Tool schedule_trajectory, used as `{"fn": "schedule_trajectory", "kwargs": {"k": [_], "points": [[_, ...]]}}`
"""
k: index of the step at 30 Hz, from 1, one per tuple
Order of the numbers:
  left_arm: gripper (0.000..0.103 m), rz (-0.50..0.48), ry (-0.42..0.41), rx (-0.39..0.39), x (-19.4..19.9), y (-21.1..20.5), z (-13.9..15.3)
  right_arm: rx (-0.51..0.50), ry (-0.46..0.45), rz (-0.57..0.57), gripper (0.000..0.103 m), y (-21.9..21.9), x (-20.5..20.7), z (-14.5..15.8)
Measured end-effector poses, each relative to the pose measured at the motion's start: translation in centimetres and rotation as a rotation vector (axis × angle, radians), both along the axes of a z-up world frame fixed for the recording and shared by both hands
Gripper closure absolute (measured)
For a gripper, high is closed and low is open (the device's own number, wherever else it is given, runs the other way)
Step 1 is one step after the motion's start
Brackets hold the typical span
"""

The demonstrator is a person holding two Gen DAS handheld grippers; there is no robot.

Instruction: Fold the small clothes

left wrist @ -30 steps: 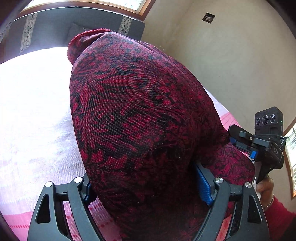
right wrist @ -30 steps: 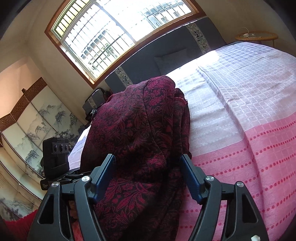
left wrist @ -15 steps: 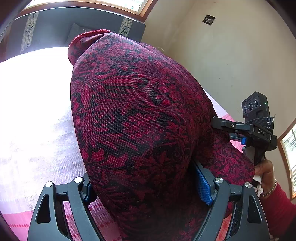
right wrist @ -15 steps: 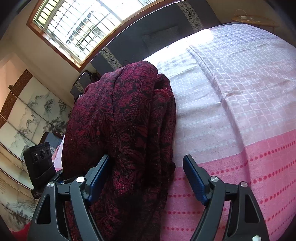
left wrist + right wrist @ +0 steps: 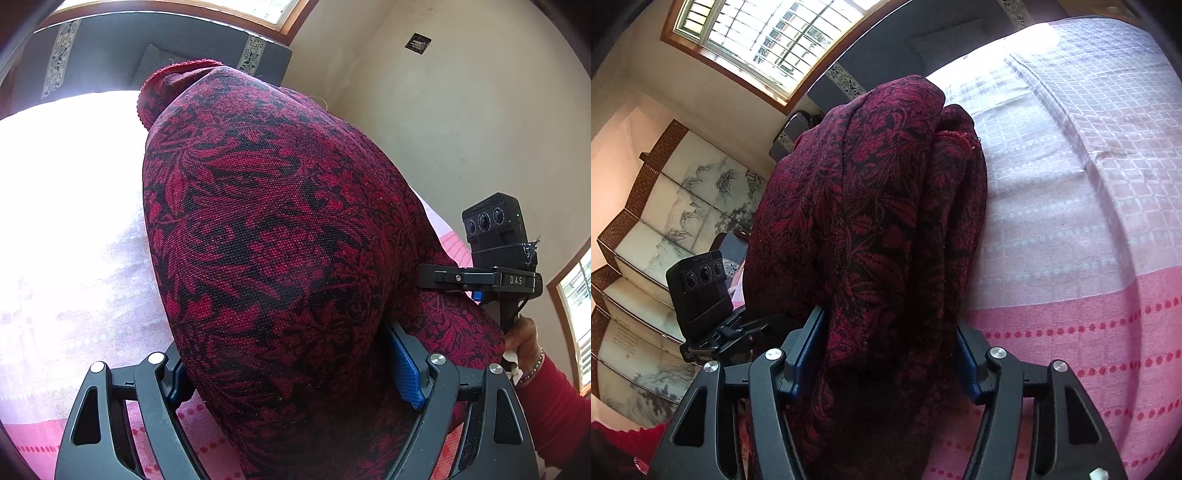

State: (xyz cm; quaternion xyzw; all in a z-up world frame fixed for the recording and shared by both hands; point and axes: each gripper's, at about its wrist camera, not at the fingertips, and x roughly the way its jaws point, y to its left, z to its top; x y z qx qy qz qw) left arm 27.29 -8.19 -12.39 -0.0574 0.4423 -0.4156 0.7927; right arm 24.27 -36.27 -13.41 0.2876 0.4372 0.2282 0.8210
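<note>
- A dark red woven cloth with a black leaf-and-flower pattern (image 5: 280,236) is bunched into a tall heap on the bed, which is spread with a pale lilac checked bedcover with a pink dotted border (image 5: 1089,229).
- The left tongs (image 5: 291,373) stand wide, and the heap of cloth fills the whole gap between them. The blue pad on the right-hand finger (image 5: 404,369) lies against the fabric; the other pad is mostly hidden by the cloth, so whether the cloth is truly pinched or only lies between the pads I cannot tell.
- The right tongs (image 5: 886,354) have just been closing, with a thick fold of the same cloth between them. Both blue pads now press into the fold from either side, and the fabric bulges above them and hangs down below.
- In the left wrist view the right tongs (image 5: 480,280) show at the right edge of the heap, black, with a small camera block on top, held by a hand (image 5: 521,339) in a red sleeve with a bracelet at the wrist.
- In the right wrist view the left tongs' camera block (image 5: 700,284) sits just beside the cloth on its left.
- Behind the bed stands a dark grey headboard (image 5: 886,55) under a barred window (image 5: 775,33); a folding screen with ink landscape panels (image 5: 665,229) is on the left.
</note>
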Motion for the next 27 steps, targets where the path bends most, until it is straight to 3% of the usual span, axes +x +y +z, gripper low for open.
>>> {"fn": "schedule_trajectory", "kwargs": {"k": [8, 9, 11, 14, 18, 27], "points": [[0.019, 0.023, -0.018, 0.033, -0.3, -0.4, -0.1, 0.037, -0.003, 0.009, 0.037, 0.1, 0.9, -0.3], [0.023, 0.035, -0.026, 0.051, -0.4, -0.7, 0.0, 0.037, -0.005, 0.005, 0.038, 0.2, 1.0, -0.4], [0.03, 0.06, -0.046, 0.069, -0.7, -0.8, 0.1, 0.03, -0.015, -0.007, 0.052, 0.3, 0.9, -0.6], [0.038, 0.086, -0.086, 0.098, -1.6, -1.1, 0.4, 0.042, -0.041, -0.037, 0.061, 0.5, 0.0, -0.5], [0.047, 0.118, -0.142, 0.143, -3.4, -1.4, 1.6, 0.052, -0.062, -0.076, 0.066, 1.3, -1.1, 0.3], [0.049, 0.177, -0.213, 0.204, -7.9, 1.2, 4.1, 0.089, -0.106, -0.081, 0.068, 4.9, -4.3, 1.6]]}}
